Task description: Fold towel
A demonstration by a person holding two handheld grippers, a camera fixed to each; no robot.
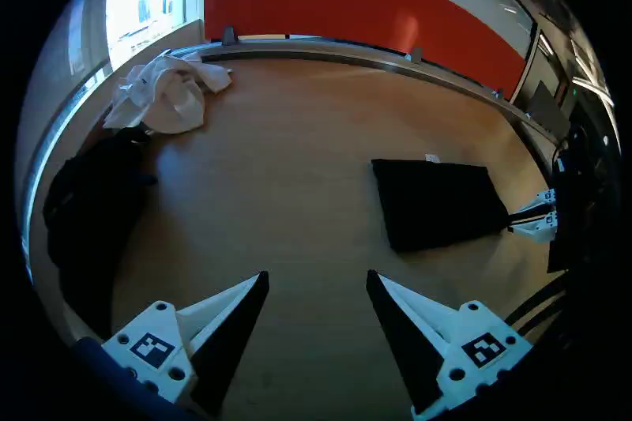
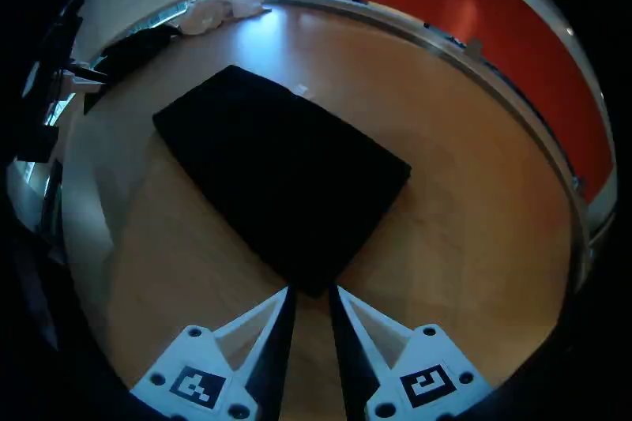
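Your left tool (image 1: 317, 279) hangs spread wide and empty over the bench (image 1: 300, 144). Your right tool (image 2: 310, 291) is narrowed around a corner of the black towel (image 2: 276, 176) lying flat there. Whether it pinches the cloth is unclear.

The towel (image 2: 276, 176) lies flat on the bench (image 2: 466, 208), its near corner between the right gripper's (image 2: 310, 293) fingertips. From the left gripper (image 1: 317, 275) the towel lies ahead to the right. A cloth pile (image 1: 166, 89) lies far ahead to the left, and a heap (image 1: 95, 192) lies just nearer.
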